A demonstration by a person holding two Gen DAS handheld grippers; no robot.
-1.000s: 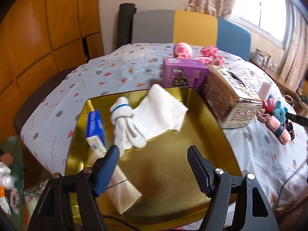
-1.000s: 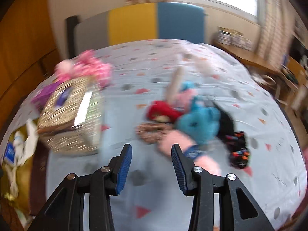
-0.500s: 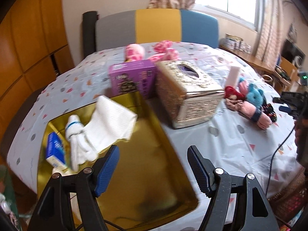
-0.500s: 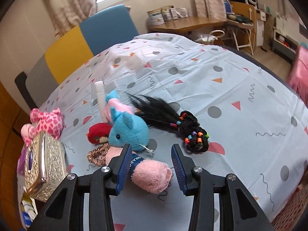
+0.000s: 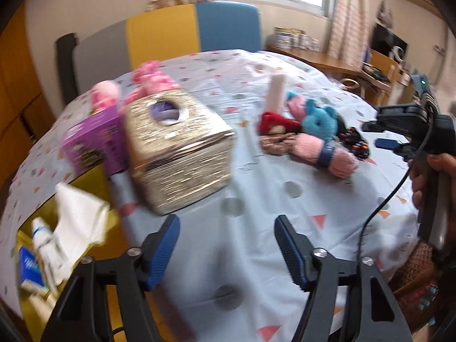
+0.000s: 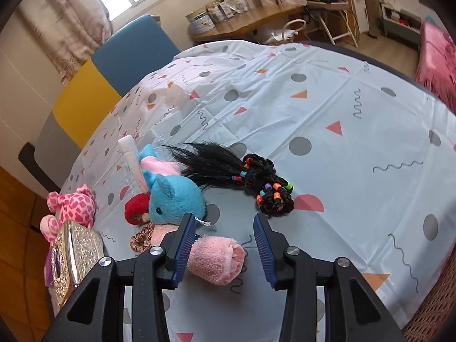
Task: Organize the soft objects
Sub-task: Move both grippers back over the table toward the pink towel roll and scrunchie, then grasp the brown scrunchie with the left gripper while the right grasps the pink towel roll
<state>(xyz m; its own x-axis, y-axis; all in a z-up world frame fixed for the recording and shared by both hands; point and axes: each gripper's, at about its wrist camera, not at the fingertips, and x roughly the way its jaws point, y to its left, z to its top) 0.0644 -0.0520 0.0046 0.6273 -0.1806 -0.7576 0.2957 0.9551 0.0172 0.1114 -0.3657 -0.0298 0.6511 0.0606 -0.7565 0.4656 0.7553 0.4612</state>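
A pile of soft things lies mid-table: a rolled pink towel (image 6: 216, 259) with a blue band, a blue plush (image 6: 173, 199), a red plush (image 6: 136, 208), a brown scrunchie (image 6: 141, 238) and a black beaded hairpiece (image 6: 256, 182). My right gripper (image 6: 222, 245) is open, low over the towel's end, which lies by the left pad without being pinched. In the blurred left wrist view my left gripper (image 5: 226, 245) hangs over bare tablecloth, jaws closing on nothing. The towel (image 5: 325, 154) lies beyond it, and a hand holds the right gripper (image 5: 376, 135) at the right edge.
A gold tissue box (image 5: 176, 148) and a purple box (image 5: 94, 139) stand left of the pile, a pink spotted plush (image 6: 74, 208) behind them. A gold tray (image 5: 91, 176) at the near left holds a white cloth (image 5: 79, 213) and small items. A white tube (image 6: 131, 154) lies behind the plush.
The left view has swung right, from over the gold tray to the tablecloth beside the tissue box, and its jaws have narrowed. The right gripper rolled and settled closer over the pink towel.
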